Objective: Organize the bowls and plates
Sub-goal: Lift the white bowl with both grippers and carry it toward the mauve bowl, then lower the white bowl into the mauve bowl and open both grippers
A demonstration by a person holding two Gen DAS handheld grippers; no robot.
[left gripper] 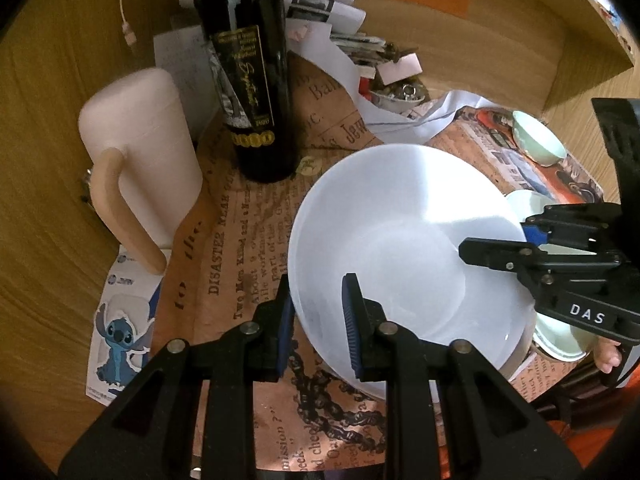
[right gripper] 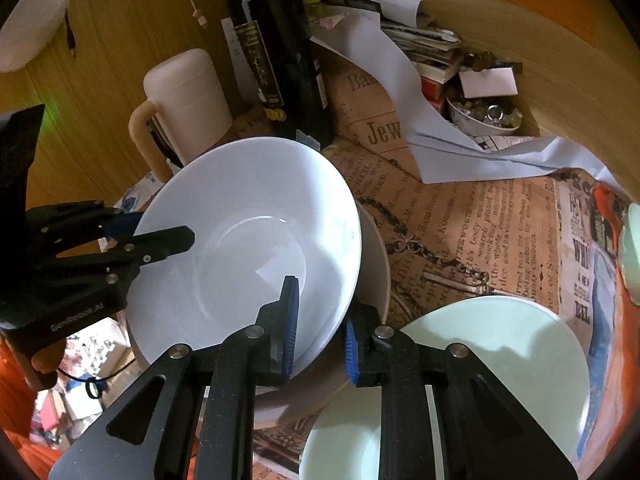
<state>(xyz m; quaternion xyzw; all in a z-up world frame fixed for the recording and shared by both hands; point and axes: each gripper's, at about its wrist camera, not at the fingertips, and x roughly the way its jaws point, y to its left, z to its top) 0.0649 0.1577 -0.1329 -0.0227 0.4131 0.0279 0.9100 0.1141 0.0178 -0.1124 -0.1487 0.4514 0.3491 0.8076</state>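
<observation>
A large white bowl is tilted over a newspaper-print mat, with both grippers on opposite sides of it. My left gripper is shut on the bowl's near rim, one blue pad inside and one outside. In the right wrist view my right gripper is shut on the opposite rim of the white bowl. Each gripper also shows in the other's view: the right gripper and the left gripper. A second white dish lies right under the bowl. A pale green plate lies below my right gripper.
A dark wine bottle and a pink lidded jug stand behind the bowl. A pale green bowl sits at the right. A small bowl of trinkets and stacked papers fill the back. Wooden walls close in the sides.
</observation>
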